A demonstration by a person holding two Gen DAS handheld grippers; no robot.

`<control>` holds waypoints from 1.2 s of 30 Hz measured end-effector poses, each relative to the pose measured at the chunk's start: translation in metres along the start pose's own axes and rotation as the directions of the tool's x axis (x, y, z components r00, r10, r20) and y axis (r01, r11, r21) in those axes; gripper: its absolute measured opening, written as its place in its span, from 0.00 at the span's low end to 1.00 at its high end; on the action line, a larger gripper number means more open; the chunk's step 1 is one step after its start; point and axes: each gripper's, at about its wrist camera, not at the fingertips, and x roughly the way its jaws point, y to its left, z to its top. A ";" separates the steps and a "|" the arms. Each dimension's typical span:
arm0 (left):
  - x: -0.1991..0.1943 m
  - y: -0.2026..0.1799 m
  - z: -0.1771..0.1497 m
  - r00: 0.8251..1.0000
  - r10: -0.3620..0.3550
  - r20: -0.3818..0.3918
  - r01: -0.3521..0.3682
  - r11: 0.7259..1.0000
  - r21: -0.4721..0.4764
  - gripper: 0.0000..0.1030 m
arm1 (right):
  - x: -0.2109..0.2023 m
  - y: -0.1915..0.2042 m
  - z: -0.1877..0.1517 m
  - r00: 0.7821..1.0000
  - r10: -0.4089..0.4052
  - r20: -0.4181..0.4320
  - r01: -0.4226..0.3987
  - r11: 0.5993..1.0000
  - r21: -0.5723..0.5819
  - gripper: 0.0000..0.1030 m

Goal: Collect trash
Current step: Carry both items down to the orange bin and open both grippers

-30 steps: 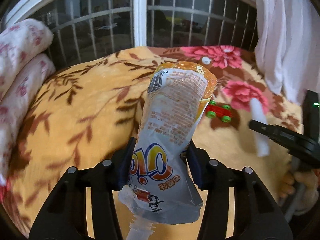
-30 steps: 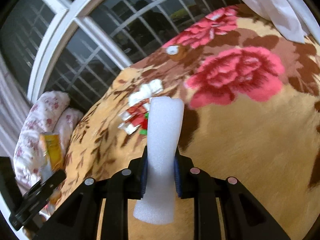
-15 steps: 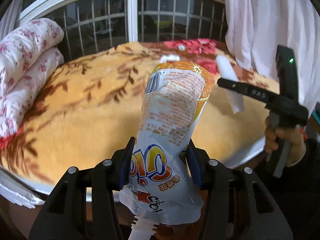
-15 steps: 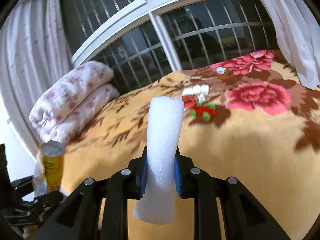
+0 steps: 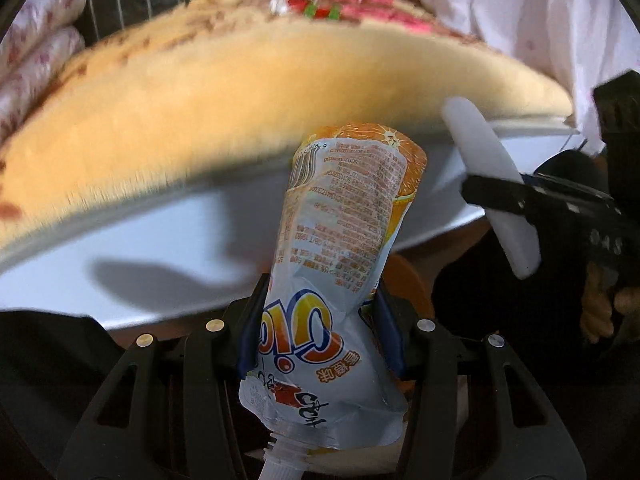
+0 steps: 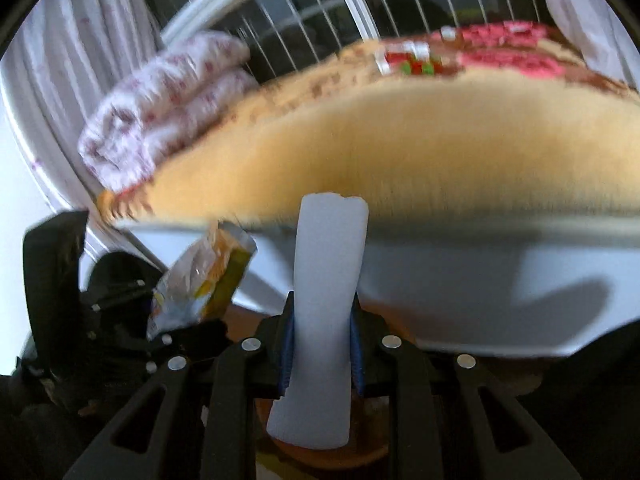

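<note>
Two bits of trash in hand, none binned yet, more left on the bed.

L wrist view: my left gripper [image 5: 320,332] is clamped on the pouch [image 5: 340,240], spout end down toward the cam, pads pressing its lower half. Off to the right my right gripper [image 5: 504,196] pinches the foam [image 5: 492,184]. Both hang below the bed [image 5: 240,92] edge, in front of its white side. R wrist view: right gripper [image 6: 322,344] squeezes the foam [image 6: 328,288] upright; pouch [image 6: 204,276] shows at left in the other gripper. Up on the blanket, blurred, a red-green-white heap [image 6: 408,60] lies far back. I reckon some of it is trash to fetch. No bin in either view, so I guess dropping comes next.
</note>
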 end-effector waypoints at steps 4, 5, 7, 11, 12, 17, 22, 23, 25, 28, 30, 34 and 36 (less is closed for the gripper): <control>0.033 0.006 -0.007 0.991 -0.009 -0.131 0.005 0.999 -0.034 0.46 | 0.032 -0.001 -0.007 0.986 -0.045 -0.163 0.046 0.999 0.004 0.22; 0.040 0.006 -0.008 0.988 -0.008 -0.153 0.003 0.999 -0.033 0.46 | 0.041 0.000 -0.010 0.978 -0.059 -0.201 0.058 0.998 -0.009 0.23; 0.057 0.005 -0.008 0.978 0.012 -0.206 -0.016 1.000 -0.017 0.46 | 0.059 0.002 -0.014 0.957 -0.089 -0.275 0.084 0.996 -0.030 0.23; 0.087 0.005 -0.007 0.955 0.052 -0.291 -0.055 0.998 -0.001 0.46 | 0.096 -0.005 -0.026 0.911 -0.109 -0.397 0.106 0.994 -0.031 0.23; 0.096 0.006 -0.008 0.947 0.058 -0.316 -0.062 0.998 -0.003 0.46 | 0.105 -0.010 -0.031 0.896 -0.108 -0.430 0.111 0.994 -0.019 0.23; 0.117 0.006 -0.008 0.928 0.070 -0.365 -0.076 0.997 -0.002 0.46 | 0.128 -0.025 -0.044 0.850 -0.110 -0.516 0.139 0.990 0.017 0.23; 0.124 0.004 -0.011 0.918 0.078 -0.388 -0.079 0.997 0.015 0.46 | 0.139 -0.022 -0.049 0.833 -0.109 -0.543 0.127 0.992 -0.003 0.25; 0.123 0.006 -0.014 0.917 0.079 -0.392 -0.080 0.997 0.014 0.46 | 0.140 -0.020 -0.049 0.830 -0.110 -0.547 0.128 0.992 -0.006 0.26; 0.124 0.006 -0.014 0.914 0.086 -0.395 -0.088 0.996 0.012 0.46 | 0.143 -0.019 -0.050 0.826 -0.115 -0.551 0.134 0.991 -0.006 0.30; 0.122 0.004 -0.013 0.913 0.102 -0.395 -0.106 0.994 0.013 0.59 | 0.145 -0.021 -0.051 0.822 -0.123 -0.555 0.150 0.989 0.002 0.43; 0.120 0.004 -0.012 0.918 0.107 -0.383 -0.110 0.994 0.013 0.69 | 0.147 -0.016 -0.050 0.825 -0.126 -0.551 0.157 0.987 0.010 0.45; 0.120 0.007 -0.013 0.917 0.108 -0.384 -0.115 0.993 0.005 0.72 | 0.144 -0.018 -0.050 0.834 -0.117 -0.540 0.160 0.987 0.032 0.47; 0.121 0.007 -0.012 0.916 0.107 -0.387 -0.116 0.993 0.000 0.72 | 0.139 -0.023 -0.050 0.838 -0.114 -0.534 0.161 0.986 0.043 0.48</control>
